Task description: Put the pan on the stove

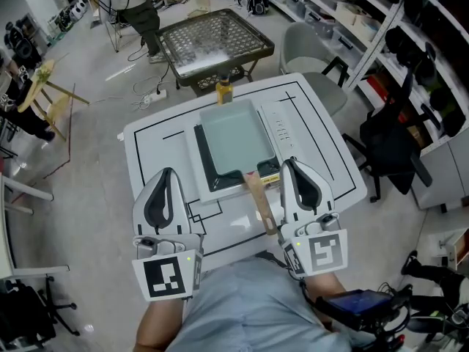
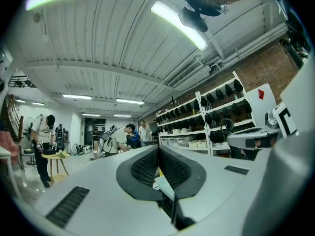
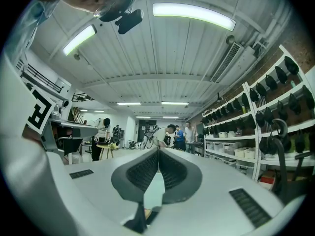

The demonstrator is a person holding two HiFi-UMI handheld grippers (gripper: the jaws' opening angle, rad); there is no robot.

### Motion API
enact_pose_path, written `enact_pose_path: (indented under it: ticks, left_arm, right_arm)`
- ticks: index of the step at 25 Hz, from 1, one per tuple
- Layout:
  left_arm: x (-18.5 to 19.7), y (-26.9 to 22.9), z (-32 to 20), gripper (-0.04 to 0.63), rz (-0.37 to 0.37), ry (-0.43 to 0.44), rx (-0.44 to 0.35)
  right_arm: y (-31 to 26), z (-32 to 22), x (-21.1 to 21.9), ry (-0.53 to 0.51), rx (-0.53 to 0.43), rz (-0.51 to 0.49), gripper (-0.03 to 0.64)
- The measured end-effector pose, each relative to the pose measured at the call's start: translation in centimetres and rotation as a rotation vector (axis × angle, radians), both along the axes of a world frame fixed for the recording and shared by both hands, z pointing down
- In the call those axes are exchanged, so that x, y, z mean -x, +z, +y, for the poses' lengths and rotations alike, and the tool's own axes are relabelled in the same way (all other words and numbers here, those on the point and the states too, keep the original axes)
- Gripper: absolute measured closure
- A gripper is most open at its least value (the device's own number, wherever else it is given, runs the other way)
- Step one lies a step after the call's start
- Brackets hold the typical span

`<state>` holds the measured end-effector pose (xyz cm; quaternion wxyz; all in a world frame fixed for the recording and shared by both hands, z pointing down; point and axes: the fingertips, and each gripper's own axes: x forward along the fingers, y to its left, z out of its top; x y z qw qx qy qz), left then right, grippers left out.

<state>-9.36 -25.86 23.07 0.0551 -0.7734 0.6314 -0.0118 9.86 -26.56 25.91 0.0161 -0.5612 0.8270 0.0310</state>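
Observation:
A rectangular pan (image 1: 233, 139) with a pale interior rests on the white stove (image 1: 282, 127) in the middle of the white table (image 1: 157, 141). Its wooden handle (image 1: 259, 201) points toward me, just left of my right gripper (image 1: 289, 164). That gripper is shut and empty, raised near my body, apart from the handle. My left gripper (image 1: 167, 173) is also shut and empty, to the left of the stove. In the left gripper view the left gripper (image 2: 158, 150) has its pads together, aimed across the room. The right gripper (image 3: 158, 151) looks the same in the right gripper view.
A yellow bottle (image 1: 223, 90) stands at the table's far edge. Behind it is a black mesh table (image 1: 212, 41). A grey chair (image 1: 311, 50), a black chair (image 1: 388, 141) and shelves (image 1: 366, 13) line the right. A wooden stool (image 1: 45, 97) stands at the left.

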Motion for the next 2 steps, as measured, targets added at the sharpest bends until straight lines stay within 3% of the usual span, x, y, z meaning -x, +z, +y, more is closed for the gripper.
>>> enact_pose_path:
  ticks: [2]
  left_arm:
    - [-0.15, 0.11, 0.04, 0.577, 0.001, 0.000, -0.002]
  right_arm:
    - [0.32, 0.02, -0.16, -0.003, 0.002, -0.005, 0.568]
